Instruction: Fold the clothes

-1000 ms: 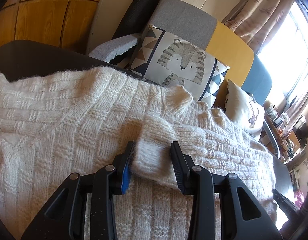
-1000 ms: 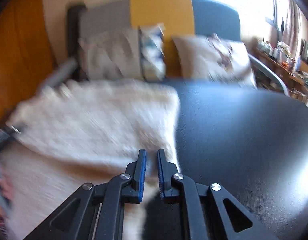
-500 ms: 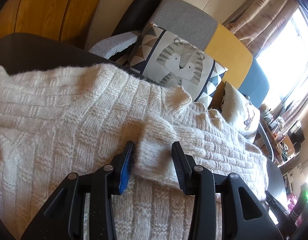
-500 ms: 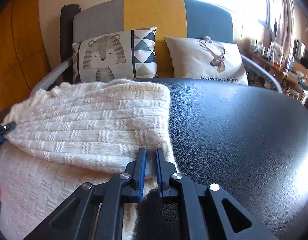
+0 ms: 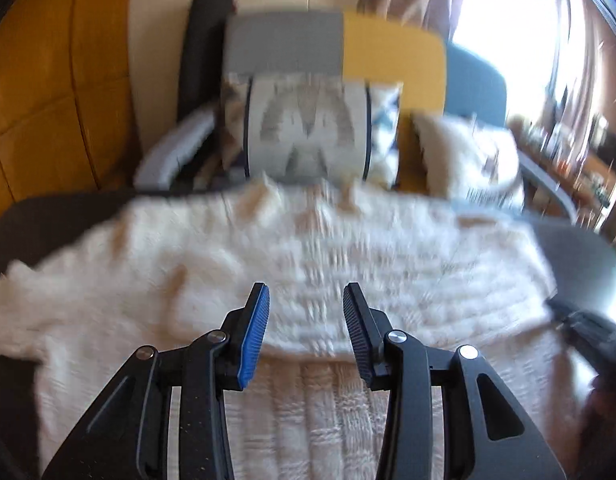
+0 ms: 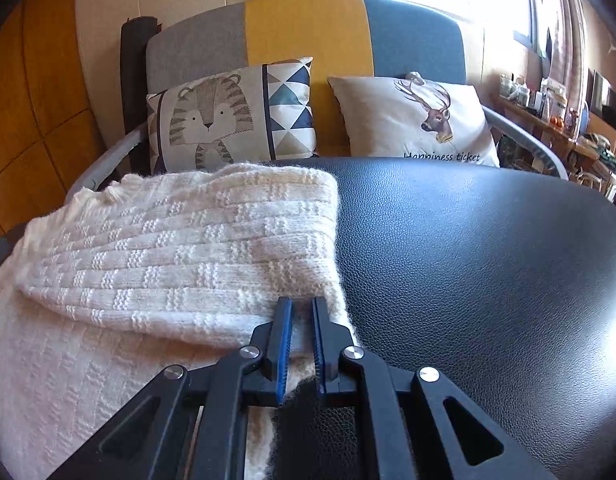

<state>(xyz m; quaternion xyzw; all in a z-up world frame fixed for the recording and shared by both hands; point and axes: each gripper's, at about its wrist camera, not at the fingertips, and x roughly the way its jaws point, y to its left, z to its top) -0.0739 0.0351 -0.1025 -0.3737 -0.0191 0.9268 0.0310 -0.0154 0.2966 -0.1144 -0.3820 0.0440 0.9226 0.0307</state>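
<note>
A: What does the left wrist view show?

B: The left gripper [image 5: 306, 330] points forward and a little downward over the cream sweater [image 5: 292, 264], which lies spread across the dark table [image 5: 32, 216]. Its fingers [image 5: 255, 330] stand spread wide, with knit showing in the gap and nothing pinched. The whole view is smeared by blur, so the folded sleeve edge just past the fingertips is hard to trace, and whether the tips touch the knit cannot be told. The tiger cushion [image 5: 308, 132] on the sofa [image 5: 392, 56] behind is only a streaked shape. A dark shape at the right edge is too blurred to name.

A: And the right wrist view?

B: This one is sharp. The right gripper [image 6: 300, 340] lies low at the sweater's [image 6: 168, 248] near right edge, its fingers [image 6: 283, 344] drawn almost together and pinching a fold of knit. The sweater covers the left part of the table [image 6: 488, 272], a folded layer lying on top. Its left side runs out of view. The gripper body hides the near hem. Behind stand the tiger cushion [image 6: 232, 116] and a deer cushion [image 6: 416, 120]
</note>
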